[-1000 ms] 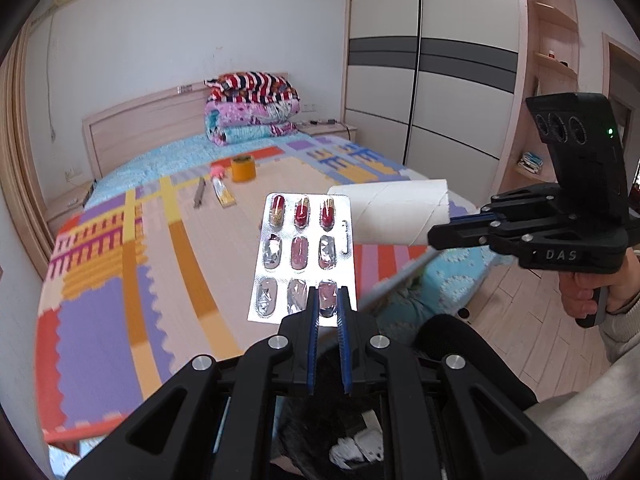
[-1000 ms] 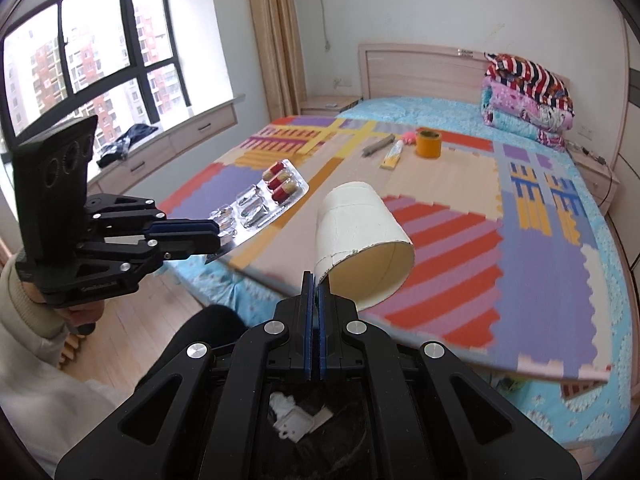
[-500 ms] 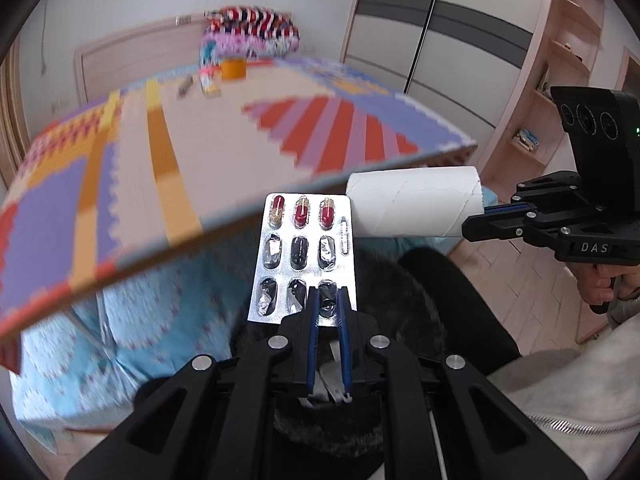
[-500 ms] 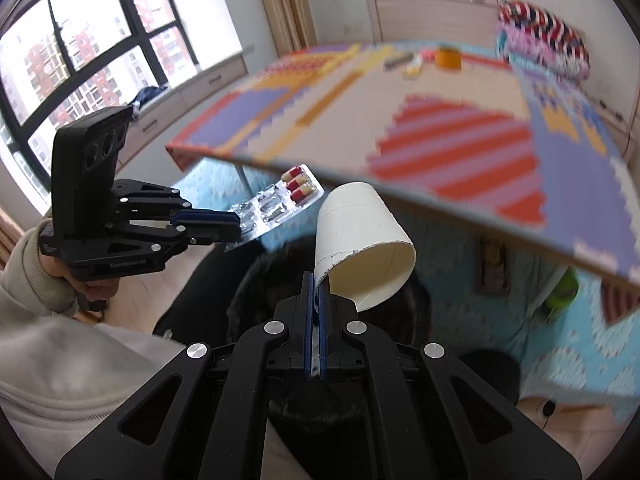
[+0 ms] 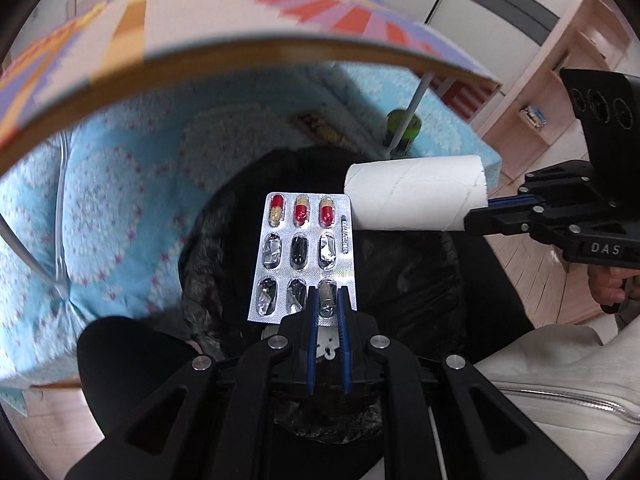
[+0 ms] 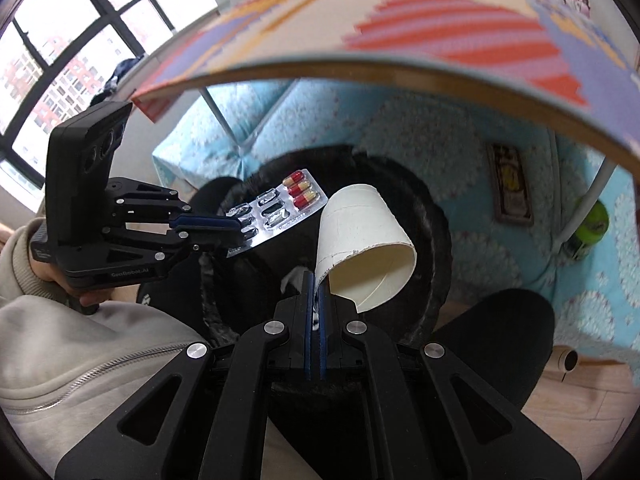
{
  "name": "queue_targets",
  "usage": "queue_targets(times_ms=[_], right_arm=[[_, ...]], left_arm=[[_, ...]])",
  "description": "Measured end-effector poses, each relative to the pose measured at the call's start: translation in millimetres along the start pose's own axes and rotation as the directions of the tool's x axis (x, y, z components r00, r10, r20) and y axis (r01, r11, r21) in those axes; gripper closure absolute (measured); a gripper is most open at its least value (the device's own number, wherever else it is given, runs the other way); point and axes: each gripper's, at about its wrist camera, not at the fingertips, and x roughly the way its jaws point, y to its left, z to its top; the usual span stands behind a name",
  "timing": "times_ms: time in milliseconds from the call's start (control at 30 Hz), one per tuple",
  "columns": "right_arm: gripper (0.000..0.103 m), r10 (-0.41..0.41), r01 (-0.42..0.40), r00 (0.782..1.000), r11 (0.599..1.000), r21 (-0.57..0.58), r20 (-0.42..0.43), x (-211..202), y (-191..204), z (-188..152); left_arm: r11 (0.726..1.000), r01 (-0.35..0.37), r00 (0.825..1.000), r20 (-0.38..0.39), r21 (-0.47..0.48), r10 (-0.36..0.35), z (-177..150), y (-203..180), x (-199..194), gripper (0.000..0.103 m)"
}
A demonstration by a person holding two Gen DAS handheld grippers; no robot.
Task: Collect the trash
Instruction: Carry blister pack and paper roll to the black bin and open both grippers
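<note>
Above bin (image 5: pixel 400 420): blister pack (image 5: pixel 304 252), paper cup (image 6: pixel 360 240)

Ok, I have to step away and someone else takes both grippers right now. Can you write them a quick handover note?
Left gripper: shut on the pill blister pack, held by its near edge.
Right gripper: shut on the paper cup, pinched at its torn rim.
Both hang over the black-lined trash bin beside the table.
Done: both picked up and brought over the bin.
Left: release both into it; some small items remain at the table's far end.

Blister pack (image 5: pixel 303 248) & cup (image 5: pixel 416 196) over bin (image 5: pixel 208 240)
</note>
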Motion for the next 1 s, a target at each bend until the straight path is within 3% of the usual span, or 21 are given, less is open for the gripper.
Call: queue_targets(times_ms=[233, 400, 667, 733, 767, 800, 867, 1000], right_arm=[[0.1, 0.007, -0.005, 0.998, 1.0, 0.018, -0.068, 28, -5, -3], [0.1, 0.0, 0.001, 0.996, 1.0, 0.011, -0.094, 41, -4, 0], [0.099, -0.003, 0.004, 0.993, 1.0, 0.006, -0.117, 48, -4, 3], [0.089, -0.005, 0.005, 0.993, 1.0, 0.004, -0.115, 47, -3, 4], [0.081, -0.009, 0.009, 0.994, 1.0, -0.001, -0.11, 47, -2, 5], [0.066, -0.019, 0.018, 0.994, 1.0, -0.008, -0.104, 46, 0, 5], [0.063, -0.031, 0.029, 0.995, 0.999, -0.02, -0.092, 43, 2, 6], [0.063, -0.033, 0.03, 0.997, 0.999, -0.031, -0.077, 38, 6, 9]], left_arm=[[0.998, -0.002, 0.998, -0.063, -0.055, -0.001, -1, 10, 24, 0.094], [0.996, -0.043, 0.993, -0.116, -0.073, 0.035, -1, 15, 37, 0.094], [0.996, -0.063, 0.99, -0.129, -0.066, 0.054, 1, 13, 40, 0.093], [0.996, -0.064, 0.99, -0.131, -0.062, 0.056, 1, 13, 39, 0.091], [0.996, -0.065, 0.99, -0.129, -0.061, 0.057, 2, 12, 38, 0.085], [0.996, -0.068, 0.99, -0.124, -0.062, 0.06, 2, 12, 36, 0.074], [0.995, -0.078, 0.992, -0.104, -0.06, 0.071, 4, 11, 31, 0.058], [0.996, -0.07, 0.996, -0.064, -0.059, 0.066, 9, 9, 18, 0.056]])
